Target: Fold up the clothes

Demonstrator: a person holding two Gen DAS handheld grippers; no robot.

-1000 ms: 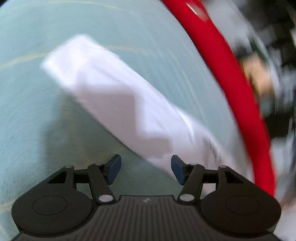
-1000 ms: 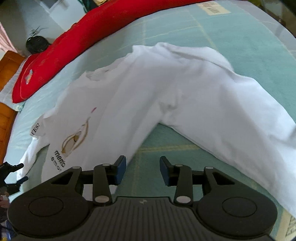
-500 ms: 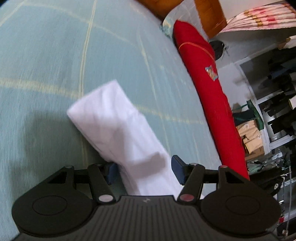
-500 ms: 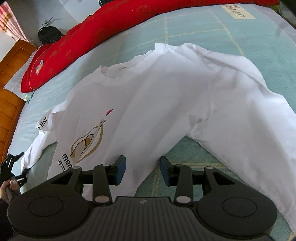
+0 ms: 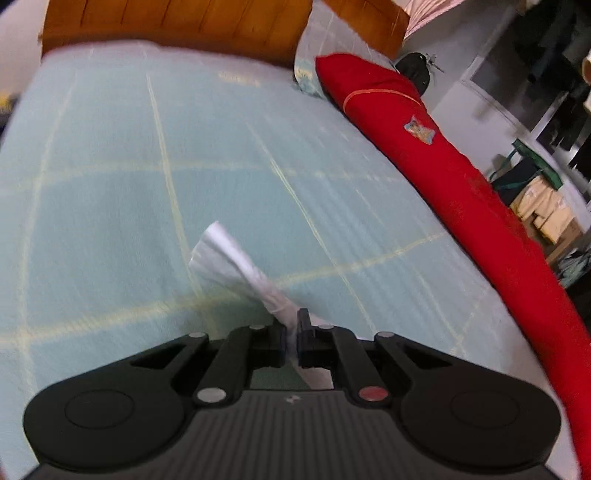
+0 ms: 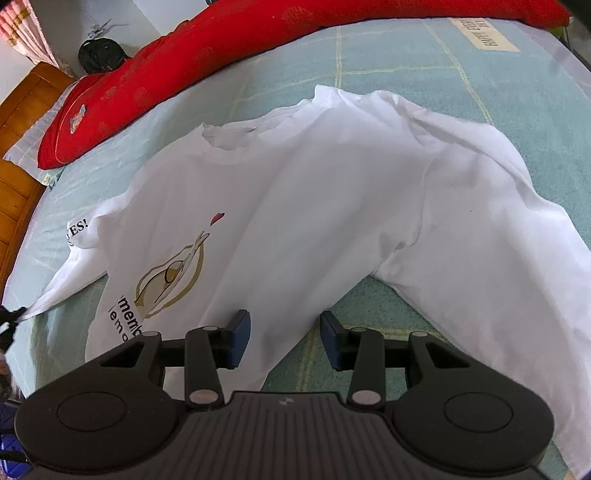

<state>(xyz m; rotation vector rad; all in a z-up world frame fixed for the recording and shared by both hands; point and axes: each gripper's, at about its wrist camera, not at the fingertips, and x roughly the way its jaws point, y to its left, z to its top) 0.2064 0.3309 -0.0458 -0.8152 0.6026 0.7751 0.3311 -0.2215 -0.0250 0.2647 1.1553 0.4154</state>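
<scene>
The shirt [image 6: 332, 206] is showing as thin white cloth, matt and softly creased, with a flat printed design in gold and black on its front. The sleeve [image 5: 236, 266] is looking like the same white cloth, bunched into fine pleats. The bed cover [image 5: 110, 221] is reading as pale green woven cloth, matt, with a fine ribbed texture. The long pillow [image 5: 461, 192] is appearing as red cloth, matt and slightly fuzzy. The headboard [image 5: 177, 22] is showing as brown wood with a faint sheen. The left gripper [image 5: 291, 343] and right gripper [image 6: 282, 339] are looking like matt black plastic with ribbed housings and small shiny metal pins.
</scene>
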